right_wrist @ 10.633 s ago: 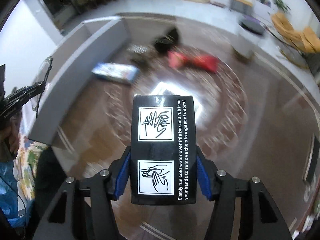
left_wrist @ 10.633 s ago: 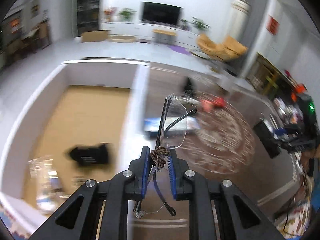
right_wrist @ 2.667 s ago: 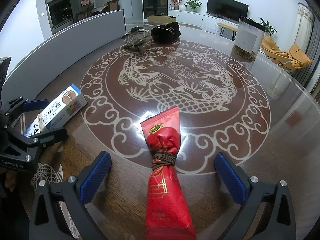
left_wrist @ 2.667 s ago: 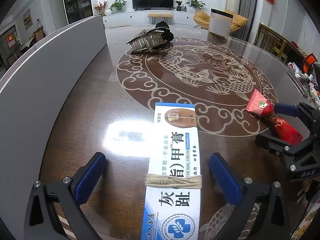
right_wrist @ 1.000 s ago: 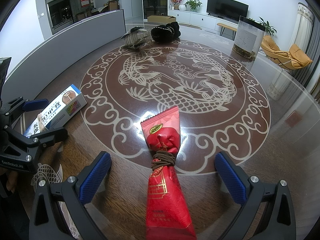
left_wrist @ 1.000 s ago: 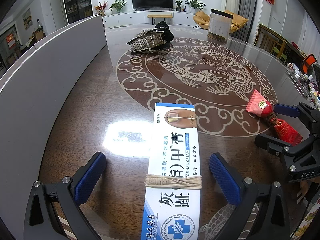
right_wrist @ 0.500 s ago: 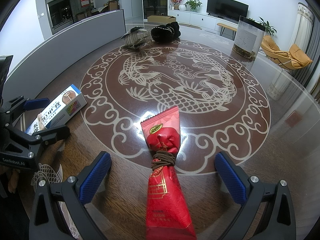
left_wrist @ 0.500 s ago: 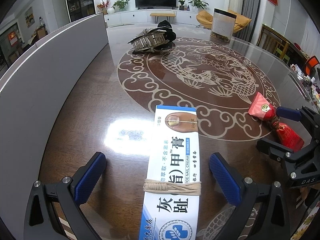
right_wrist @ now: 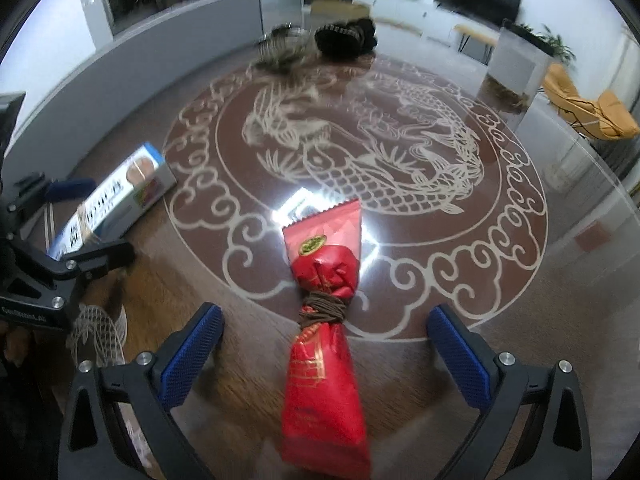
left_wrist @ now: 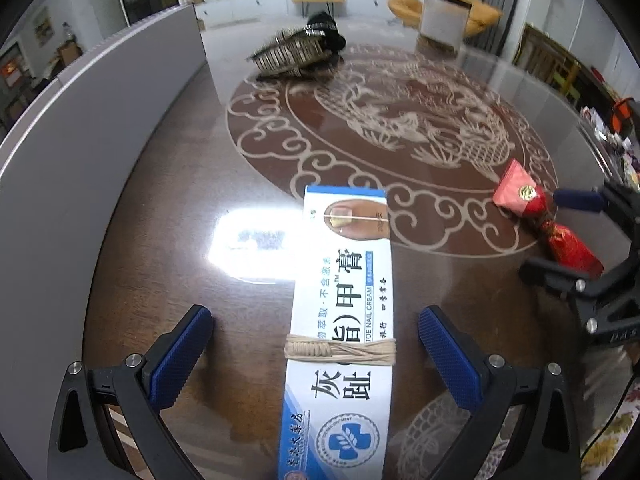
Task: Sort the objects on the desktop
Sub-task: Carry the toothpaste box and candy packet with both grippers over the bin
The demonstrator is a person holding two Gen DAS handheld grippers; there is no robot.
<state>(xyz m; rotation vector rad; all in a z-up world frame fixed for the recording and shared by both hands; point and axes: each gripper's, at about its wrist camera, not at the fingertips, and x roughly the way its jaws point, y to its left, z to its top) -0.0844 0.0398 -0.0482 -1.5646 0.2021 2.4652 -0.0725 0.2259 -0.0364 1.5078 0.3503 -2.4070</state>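
A white and blue toe nail cream box (left_wrist: pixel 340 332) with a tan cord around it lies flat on the brown table, between the wide-open fingers of my left gripper (left_wrist: pixel 316 338). A red snack packet (right_wrist: pixel 324 344) tied with brown cord lies between the wide-open fingers of my right gripper (right_wrist: pixel 322 338). Neither object is gripped. The box also shows at the left of the right wrist view (right_wrist: pixel 116 200), and the packet at the right of the left wrist view (left_wrist: pixel 544 220).
A metal comb-like clip (left_wrist: pixel 288 54) and a black hair clip (left_wrist: pixel 326 28) lie at the far side of the table. A grey curved partition (left_wrist: pixel 80 128) runs along the left. A clear tank (right_wrist: pixel 516 64) stands at the far right edge.
Both grippers have lifted or pulled back slightly, with motion blur. The box and the packet stay where they were on the table.
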